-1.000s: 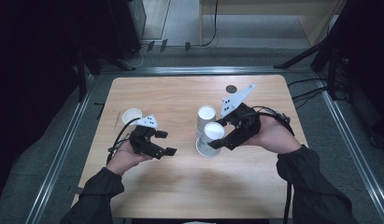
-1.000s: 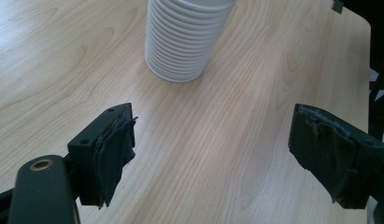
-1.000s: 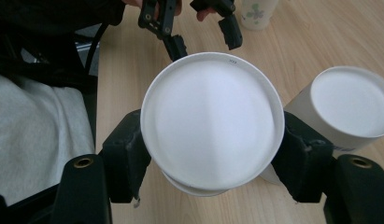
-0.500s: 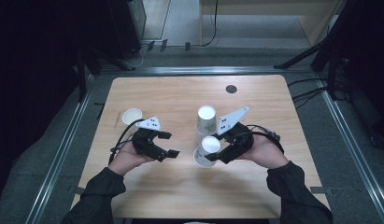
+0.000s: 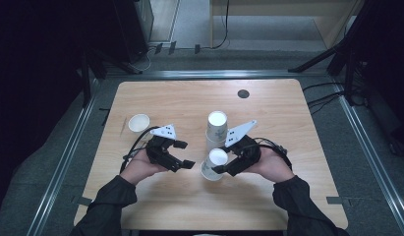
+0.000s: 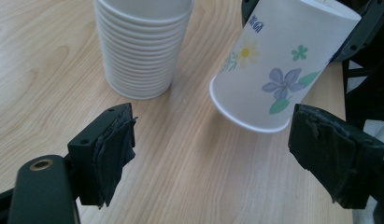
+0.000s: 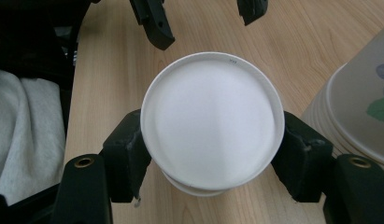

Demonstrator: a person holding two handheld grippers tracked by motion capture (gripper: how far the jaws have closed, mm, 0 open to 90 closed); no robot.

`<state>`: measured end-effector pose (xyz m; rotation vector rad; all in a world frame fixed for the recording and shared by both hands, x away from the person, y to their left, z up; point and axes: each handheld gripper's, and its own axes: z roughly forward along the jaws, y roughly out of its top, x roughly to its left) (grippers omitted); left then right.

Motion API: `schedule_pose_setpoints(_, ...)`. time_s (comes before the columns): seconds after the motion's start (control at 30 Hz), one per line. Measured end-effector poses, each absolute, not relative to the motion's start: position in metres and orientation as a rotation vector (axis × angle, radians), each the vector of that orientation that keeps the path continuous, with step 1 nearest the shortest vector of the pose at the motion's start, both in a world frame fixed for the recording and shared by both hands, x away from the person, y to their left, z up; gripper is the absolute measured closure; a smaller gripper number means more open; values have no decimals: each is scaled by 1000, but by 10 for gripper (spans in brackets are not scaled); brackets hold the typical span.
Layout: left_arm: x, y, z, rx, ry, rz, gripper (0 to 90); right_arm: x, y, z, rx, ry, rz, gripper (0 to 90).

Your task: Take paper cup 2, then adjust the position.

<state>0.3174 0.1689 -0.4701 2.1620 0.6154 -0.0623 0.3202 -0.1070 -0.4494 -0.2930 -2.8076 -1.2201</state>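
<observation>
My right gripper point(image 5: 220, 162) is shut on a flowered paper cup point(image 5: 209, 172), mouth down and tilted, its rim low over the wooden table point(image 5: 288, 113). In the right gripper view the pads point(image 7: 126, 158) press both sides of the cup's white base point(image 7: 210, 121). A stack of upturned paper cups point(image 5: 216, 129) stands just behind it, and I see the stack point(image 6: 140, 42) beside the held cup point(image 6: 283, 70) in the left gripper view. My left gripper point(image 5: 188, 154) is open, left of the cup, with nothing between its jaws point(image 6: 210, 154).
A single small white cup point(image 5: 139, 122) stands upright at the table's left. A small black disc point(image 5: 243, 93) lies near the far edge. Metal rails point(image 5: 67, 162) run along both sides of the table.
The right hand has sunk and come toward the near edge with the cup, from beside the stack's top to low over the table. The left gripper has stayed put.
</observation>
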Motion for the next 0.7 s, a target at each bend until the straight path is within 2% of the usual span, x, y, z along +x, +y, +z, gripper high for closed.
schedule_pose_setpoints(0.2,318,163,-469,2148,602,-118,146,319,-110,-445,-308,-2792,-1253,342)
schedule_pose_setpoints(0.7,314,150,-467,2153,520,-138,145,320,-105,-444,-382,-2737,-1308,342)
